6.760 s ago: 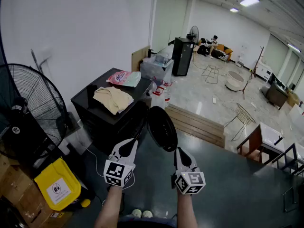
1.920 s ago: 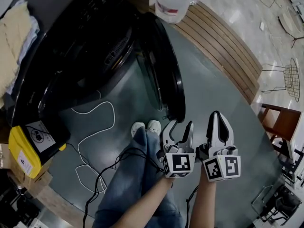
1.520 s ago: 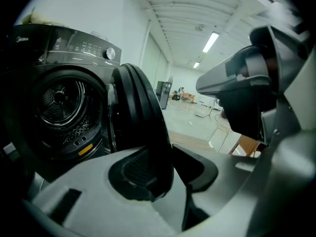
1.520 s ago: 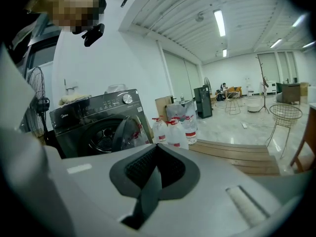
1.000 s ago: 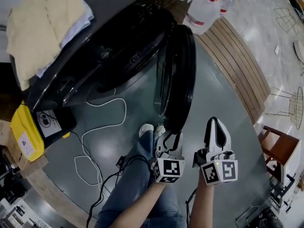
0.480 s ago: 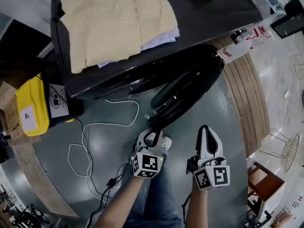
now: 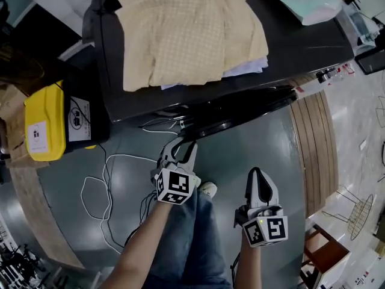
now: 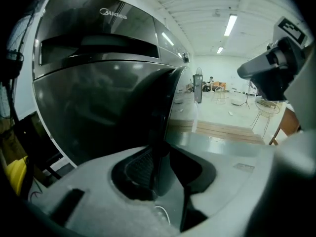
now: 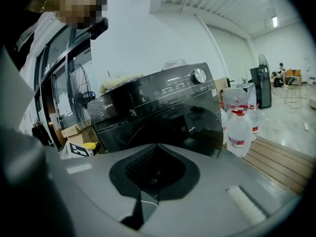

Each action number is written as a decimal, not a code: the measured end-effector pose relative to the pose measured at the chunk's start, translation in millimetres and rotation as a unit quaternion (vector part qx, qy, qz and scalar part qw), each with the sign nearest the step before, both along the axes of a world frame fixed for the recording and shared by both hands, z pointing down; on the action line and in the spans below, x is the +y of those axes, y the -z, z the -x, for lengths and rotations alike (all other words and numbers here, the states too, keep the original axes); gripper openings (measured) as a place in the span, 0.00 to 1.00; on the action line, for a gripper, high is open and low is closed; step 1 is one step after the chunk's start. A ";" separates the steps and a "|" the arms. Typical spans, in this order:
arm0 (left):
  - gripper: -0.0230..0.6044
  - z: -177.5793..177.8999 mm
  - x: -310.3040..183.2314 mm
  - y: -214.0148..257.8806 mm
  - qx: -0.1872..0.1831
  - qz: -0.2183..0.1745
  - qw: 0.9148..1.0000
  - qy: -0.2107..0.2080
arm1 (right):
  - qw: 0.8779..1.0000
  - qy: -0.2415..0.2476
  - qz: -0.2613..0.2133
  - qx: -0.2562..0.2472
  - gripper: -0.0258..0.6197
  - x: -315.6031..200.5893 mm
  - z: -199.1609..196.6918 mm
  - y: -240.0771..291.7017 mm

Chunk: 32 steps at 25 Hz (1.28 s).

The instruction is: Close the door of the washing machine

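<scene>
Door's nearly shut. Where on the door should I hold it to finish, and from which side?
Hold the door by its thin free rim, coming edge-on from the front. That end stands off the washer, so jaws can straddle it. The left gripper has it between its jaws, which are opening.
</scene>
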<state>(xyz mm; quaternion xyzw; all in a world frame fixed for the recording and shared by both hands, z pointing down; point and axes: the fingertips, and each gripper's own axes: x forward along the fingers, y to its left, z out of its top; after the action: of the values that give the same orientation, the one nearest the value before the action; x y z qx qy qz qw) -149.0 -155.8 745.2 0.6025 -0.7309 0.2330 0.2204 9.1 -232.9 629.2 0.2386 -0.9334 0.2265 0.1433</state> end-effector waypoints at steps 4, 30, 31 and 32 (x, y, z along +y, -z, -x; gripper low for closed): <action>0.20 9.0 -3.0 1.4 -0.001 -0.004 1.000 0.001 | 1.000 0.010 0.001 0.000 0.06 0.4 9.2 -1.6; 0.13 0.9 -12.1 136.1 -0.006 -0.099 0.995 0.010 | 0.998 0.008 -0.045 -0.051 0.06 -29.7 30.2 94.5; 0.12 -0.6 -16.0 159.5 -0.012 -0.114 0.993 0.008 | 0.997 0.006 -0.053 -0.057 0.06 -34.3 30.0 108.0; 0.12 -1.9 -20.6 183.3 -0.018 -0.131 0.991 0.005 | 0.996 0.004 -0.061 -0.064 0.06 -39.2 29.4 122.4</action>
<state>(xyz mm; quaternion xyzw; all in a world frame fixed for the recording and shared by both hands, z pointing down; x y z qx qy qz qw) -147.1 -176.4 561.9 0.6177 -0.7622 0.1453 0.1276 -20.3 -272.1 506.8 0.2286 -0.9536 0.1834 0.0698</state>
